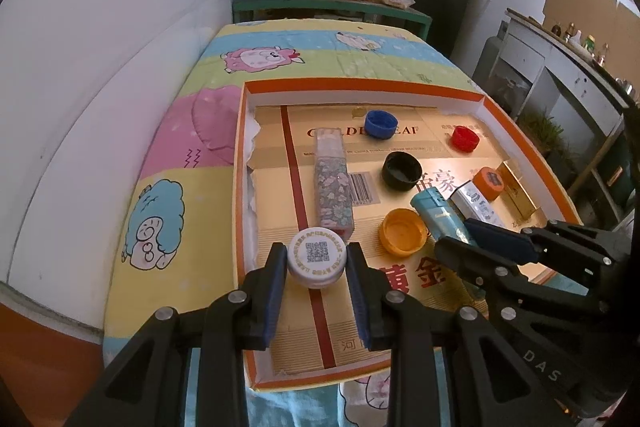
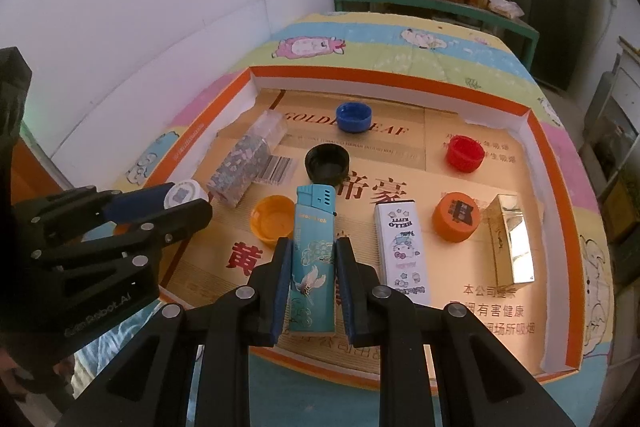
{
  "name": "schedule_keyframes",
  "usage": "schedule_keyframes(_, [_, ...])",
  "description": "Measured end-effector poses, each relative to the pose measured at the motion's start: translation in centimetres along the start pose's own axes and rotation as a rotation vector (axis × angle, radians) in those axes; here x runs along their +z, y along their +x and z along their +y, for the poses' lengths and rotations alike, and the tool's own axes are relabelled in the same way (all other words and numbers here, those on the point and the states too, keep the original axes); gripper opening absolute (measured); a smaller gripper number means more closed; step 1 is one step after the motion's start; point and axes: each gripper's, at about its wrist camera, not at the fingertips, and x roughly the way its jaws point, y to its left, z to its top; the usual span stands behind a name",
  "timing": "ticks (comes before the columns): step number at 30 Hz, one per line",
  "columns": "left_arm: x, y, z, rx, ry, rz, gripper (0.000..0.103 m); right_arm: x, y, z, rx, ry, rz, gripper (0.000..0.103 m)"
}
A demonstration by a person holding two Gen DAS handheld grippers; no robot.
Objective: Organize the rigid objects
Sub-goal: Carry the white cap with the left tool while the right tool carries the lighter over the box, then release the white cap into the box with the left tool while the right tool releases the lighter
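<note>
Both hands are mid-grasp inside the shallow orange-rimmed cardboard tray point(image 2: 554, 163), which lies on a cartoon-printed bedcover point(image 1: 172, 155); this is the picking step of the sorting.

The left hand-held gripper point(image 1: 317, 263) has its blue pads pressed on either side of a small white plastic bottle cap with a printed code on top point(image 1: 317, 258), so it is closed on that cap. The cap sits right at the fingertips, near the tray's front left corner, and seems to rest on the tray floor, though the view does not settle this.

The right hand-held gripper point(image 2: 311, 267) is clamped on a tall teal printed lighter point(image 2: 313, 259), which runs out forward between its fingers, top end away from the hand.

Beyond the lighter's tip lies a black upturned plastic cap point(image 2: 327, 163). Just left of it is a yellow upturned cap point(image 2: 272, 215); just right is a white cartoon-printed lighter point(image 2: 402, 251), then an orange cap point(image 2: 456, 215) and a gold mirrored box-shaped lighter point(image 2: 510, 243).

Judging from this, the next move calls for lifting each piece clear and setting caps with caps, lighters with lighters. The white cap's low rim offers little to hold, so a slip is likely if it is tilted.
</note>
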Motion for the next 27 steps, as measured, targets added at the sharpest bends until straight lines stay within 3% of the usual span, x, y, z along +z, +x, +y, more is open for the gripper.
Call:
schedule_keyframes(5, [-0.19,0.16,-0.5,-0.003,0.029,0.001,0.031,-0.17,0.53,-0.09,-0.007,0.0,0.015,0.022])
schedule_keyframes(8, [-0.22,0.46,-0.48,-0.045,0.021,0.021,0.031,-0.15,0.61,-0.09,-0.009,-0.002,0.014,0.022])
schedule_keyframes(22, [-0.16,0.63,-0.65,-0.051,0.033,0.016,0.031,-0.29,0.55,-0.14,-0.004,-0.009,0.013,0.023])
schedule_keyframes(24, [-0.16,0.6,-0.66,-0.051,0.035,0.013,0.037,-0.27,0.55,-0.11,-0.004,-0.009,0.013,0.023])
schedule_keyframes(27, [-0.14,0.59,-0.76,-0.055,0.037,0.012,0.038,-0.26,0.56,-0.14,-0.003,-0.008,0.013,0.023])
